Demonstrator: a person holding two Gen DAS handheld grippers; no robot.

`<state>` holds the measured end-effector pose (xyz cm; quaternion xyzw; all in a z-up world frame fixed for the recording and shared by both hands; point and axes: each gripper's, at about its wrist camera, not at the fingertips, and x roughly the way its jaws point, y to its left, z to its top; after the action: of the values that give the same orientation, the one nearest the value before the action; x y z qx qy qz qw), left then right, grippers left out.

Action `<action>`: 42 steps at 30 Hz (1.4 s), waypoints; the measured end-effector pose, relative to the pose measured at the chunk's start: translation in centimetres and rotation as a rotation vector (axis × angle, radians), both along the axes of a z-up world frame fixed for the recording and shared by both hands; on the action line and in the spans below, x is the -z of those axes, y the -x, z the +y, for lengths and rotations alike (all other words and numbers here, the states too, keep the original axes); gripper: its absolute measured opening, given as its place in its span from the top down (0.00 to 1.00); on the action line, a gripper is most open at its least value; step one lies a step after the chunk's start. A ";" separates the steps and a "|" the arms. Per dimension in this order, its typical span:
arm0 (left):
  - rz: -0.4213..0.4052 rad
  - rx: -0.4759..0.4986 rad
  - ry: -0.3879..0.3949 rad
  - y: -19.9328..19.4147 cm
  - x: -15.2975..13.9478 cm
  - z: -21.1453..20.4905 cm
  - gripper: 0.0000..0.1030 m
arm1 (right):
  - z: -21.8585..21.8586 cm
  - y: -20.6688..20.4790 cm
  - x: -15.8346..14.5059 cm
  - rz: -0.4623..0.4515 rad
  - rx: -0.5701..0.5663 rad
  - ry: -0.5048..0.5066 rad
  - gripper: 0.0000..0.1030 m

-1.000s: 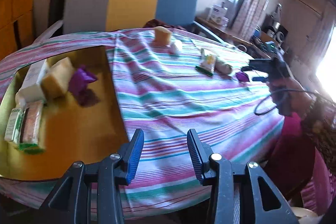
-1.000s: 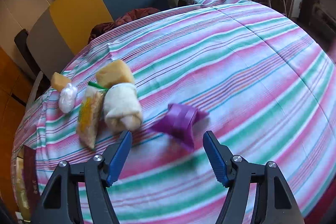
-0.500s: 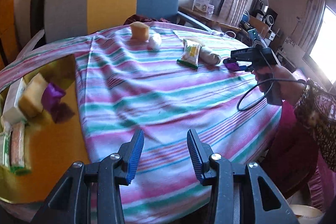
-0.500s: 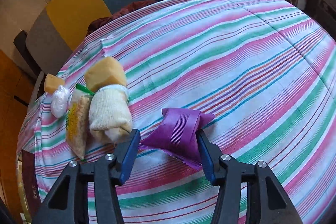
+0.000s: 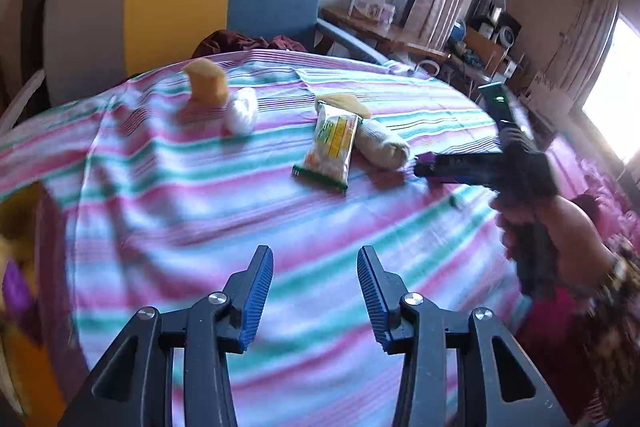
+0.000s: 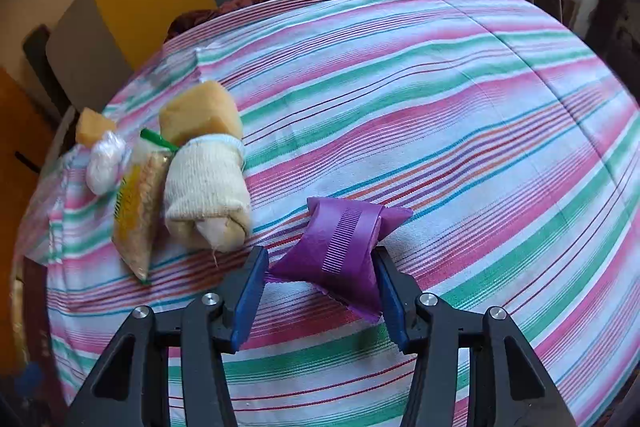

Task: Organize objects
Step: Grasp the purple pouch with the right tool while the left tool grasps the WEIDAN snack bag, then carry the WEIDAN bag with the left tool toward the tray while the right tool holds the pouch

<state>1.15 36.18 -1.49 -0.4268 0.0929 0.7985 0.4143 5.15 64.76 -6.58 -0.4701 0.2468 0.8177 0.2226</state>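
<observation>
My right gripper (image 6: 320,267) is shut on a purple packet (image 6: 340,239) that lies on the striped tablecloth (image 6: 460,115); both pads touch its sides. Left of it lie a rolled cream cloth (image 6: 208,191), a yellow-green snack packet (image 6: 138,199), a yellow sponge (image 6: 200,111), a small white bag (image 6: 105,163) and a second sponge (image 6: 93,125). My left gripper (image 5: 315,271) is open and empty above the near part of the cloth (image 5: 200,211). In the left wrist view the right gripper (image 5: 424,169) shows at the right, with the snack packet (image 5: 330,143) and rolled cloth (image 5: 382,147) beside it.
A yellow tray (image 5: 24,367) with a purple item (image 5: 16,291) sits at the left edge of the table. A chair with grey, yellow and blue panels (image 5: 180,7) stands behind the table. A cluttered side table (image 5: 400,35) is at the back right.
My right gripper has closed from wide open onto the purple packet. My left gripper has swung to the right, away from the yellow tray, and stays open.
</observation>
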 end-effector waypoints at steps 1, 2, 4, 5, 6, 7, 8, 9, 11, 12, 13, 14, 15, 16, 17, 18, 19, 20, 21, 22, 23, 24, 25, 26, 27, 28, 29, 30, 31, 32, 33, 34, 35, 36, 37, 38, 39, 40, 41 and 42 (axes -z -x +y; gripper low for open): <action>-0.010 -0.001 0.005 0.6 0.2 0.8 0.57 | 0.0 0.0 0.0 -0.002 -0.002 -0.002 0.48; -0.016 -0.001 0.010 1.2 0.3 1.7 0.56 | 0.0 0.0 0.1 -0.003 -0.002 -0.001 0.48; -0.023 -0.002 0.026 2.6 1.0 3.8 0.50 | 0.0 0.1 0.1 -0.005 -0.002 0.002 0.48; -0.022 -0.002 0.042 3.2 1.4 5.1 0.48 | 0.1 0.1 0.1 -0.004 -0.002 0.004 0.48; -0.016 0.007 0.052 3.7 1.8 6.1 0.47 | 0.2 0.0 0.1 -0.003 -0.001 0.008 0.48; -0.008 0.016 0.063 3.9 2.1 6.9 0.47 | 0.3 0.0 0.1 0.000 0.003 0.013 0.48; 0.007 0.025 0.079 4.1 2.4 7.8 0.46 | 0.3 -0.1 0.0 0.003 0.005 0.018 0.48; 0.028 0.049 0.107 4.3 3.0 9.2 0.46 | 0.4 -0.1 0.0 0.005 0.007 0.023 0.48; 0.053 0.066 0.137 4.7 3.6 10.5 0.46 | 0.5 -0.1 0.0 0.011 0.012 0.033 0.48; 0.070 0.064 0.147 5.1 3.9 11.2 0.46 | 0.6 -0.1 0.0 0.015 0.016 0.041 0.48; 0.070 0.061 0.145 5.4 4.1 11.5 0.45 | 0.7 -0.2 0.0 0.018 0.019 0.046 0.48; 0.063 0.054 0.139 5.8 4.4 11.8 0.45 | 0.8 -0.3 0.0 0.023 0.023 0.053 0.48; 0.056 0.053 0.131 6.0 4.6 12.0 0.44 | 0.8 -0.2 0.0 0.024 0.026 0.056 0.48; 0.053 0.054 0.124 6.1 4.7 12.2 0.44 | 0.8 -0.2 0.0 0.025 0.028 0.059 0.48; 0.055 0.052 0.121 6.2 4.9 12.4 0.43 | 0.8 -0.2 0.0 0.024 0.028 0.058 0.48; 0.058 0.054 0.120 6.2 5.1 12.7 0.42 | 0.8 -0.1 0.0 0.022 0.026 0.055 0.48; 0.062 0.060 0.122 6.1 5.3 13.0 0.38 | 0.8 -0.1 0.0 0.019 0.025 0.052 0.48; 0.070 0.066 0.125 6.1 5.5 13.2 0.38 | 0.7 -0.1 0.0 0.019 0.024 0.051 0.48; 0.077 0.072 0.126 6.0 5.7 13.5 0.38 | 0.7 -0.2 0.0 0.019 0.024 0.051 0.48; 0.083 0.073 0.126 6.1 5.9 13.7 0.38 | 0.8 -0.2 0.0 0.020 0.024 0.053 0.47; 0.086 0.073 0.124 6.2 6.1 13.9 0.38 | 0.8 -0.3 0.0 0.020 0.024 0.054 0.47; 0.082 0.069 0.123 6.3 6.4 14.0 0.38 | 0.8 -0.3 0.0 0.020 0.023 0.054 0.47; 0.083 0.065 0.121 6.4 6.6 14.0 0.39 | 0.7 -0.2 0.0 0.019 0.023 0.052 0.47; 0.088 0.062 0.110 6.4 6.7 13.9 0.39 | 0.7 -0.2 0.0 0.017 0.022 0.050 0.47; 0.091 0.061 0.104 6.3 6.7 13.8 0.39 | 0.7 -0.2 0.0 0.015 0.021 0.048 0.47; 0.094 0.056 0.099 6.3 6.7 13.7 0.42 | 0.6 -0.2 0.0 0.014 0.020 0.045 0.47; 0.094 0.049 0.093 6.5 6.7 13.6 0.46 | 0.6 -0.2 0.0 0.013 0.019 0.043 0.47; 0.087 0.042 0.081 6.7 6.7 13.4 0.46 | 0.6 -0.2 0.0 0.013 0.019 0.041 0.47; 0.070 0.040 0.057 6.9 6.7 13.0 0.48 | 0.6 -0.3 -0.1 0.012 0.018 0.040 0.47; 0.059 0.037 0.041 7.1 6.7 12.7 0.50 | 0.6 -0.3 -0.1 0.013 0.018 0.038 0.47; 0.044 0.030 0.020 7.3 6.7 12.4 0.51 | 0.6 -0.4 -0.1 0.014 0.018 0.038 0.47; 0.037 0.028 0.011 7.4 6.7 12.2 0.51 | 0.6 -0.4 -0.1 0.016 0.019 0.038 0.47; 0.035 0.027 0.005 7.3 6.7 11.9 0.51 | 0.6 -0.4 -0.1 0.019 0.021 0.040 0.47; 0.039 0.026 0.005 7.3 6.7 11.9 0.51 | 0.7 -0.4 -0.1 0.021 0.022 0.042 0.47; 0.052 0.023 0.010 7.0 6.6 11.7 0.51 | 0.6 -0.3 -0.1 0.022 0.022 0.041 0.47; 0.062 0.021 0.015 6.7 6.6 11.5 0.51 | 0.6 -0.3 -0.1 0.022 0.022 0.038 0.47; 0.070 0.018 0.019 6.6 6.6 11.4 0.51 | 0.5 -0.3 -0.2 0.022 0.022 0.034 0.48; 0.076 0.013 0.021 6.5 6.6 11.2 0.52 | 0.5 -0.3 -0.2 0.021 0.020 0.030 0.48; 0.086 0.000 0.025 6.3 6.5 10.9 0.52 | 0.4 -0.2 -0.2 0.017 0.015 0.023 0.48; 0.091 -0.013 0.027 6.2 6.5 10.6 0.52 | 0.3 -0.2 -0.2 0.016 0.014 0.019 0.48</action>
<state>-5.10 46.76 -8.02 -0.3961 0.1195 0.8185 0.3986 5.38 65.08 -6.33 -0.4639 0.2595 0.8174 0.2220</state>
